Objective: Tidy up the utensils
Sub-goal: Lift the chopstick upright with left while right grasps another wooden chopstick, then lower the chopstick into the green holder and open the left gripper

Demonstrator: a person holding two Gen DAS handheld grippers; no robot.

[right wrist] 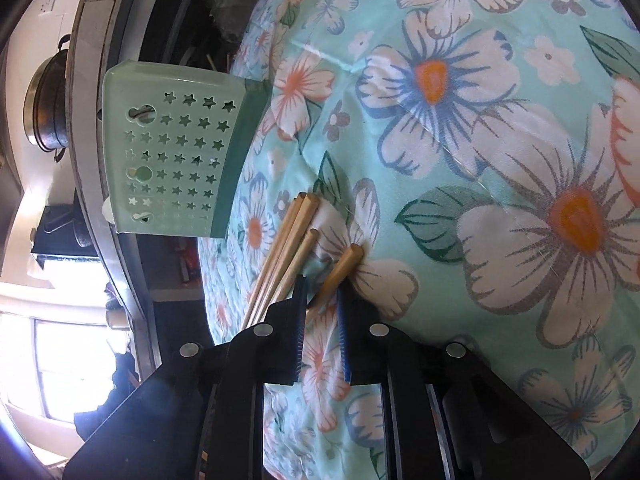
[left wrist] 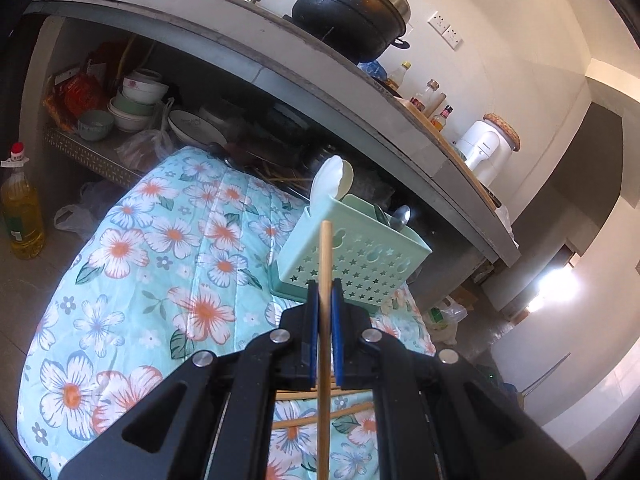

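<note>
My left gripper [left wrist: 325, 284] is shut on a wooden chopstick [left wrist: 325, 252], which stands upright between the blue pads. Just beyond it a mint green basket [left wrist: 360, 264] with star holes rests on the floral cloth [left wrist: 168, 240]; it holds a white spoon [left wrist: 328, 180] and a metal spoon [left wrist: 401, 216]. More chopsticks [left wrist: 320, 416] lie on the cloth under that gripper. My right gripper [right wrist: 322, 292] sits low over the cloth with its jaws narrow. One chopstick [right wrist: 344, 264] lies slanted between them, and a gap shows beside it. Three other chopsticks [right wrist: 292, 236] lie just to its left, near the basket [right wrist: 176, 160].
A grey counter [left wrist: 280, 64] overhangs the cloth's far edge, carrying a black pot [left wrist: 348, 12], sauce bottles [left wrist: 428, 96] and a white appliance [left wrist: 484, 152]. Below it, a shelf holds stacked bowls [left wrist: 136, 108]. An oil bottle [left wrist: 20, 216] stands on the floor at left.
</note>
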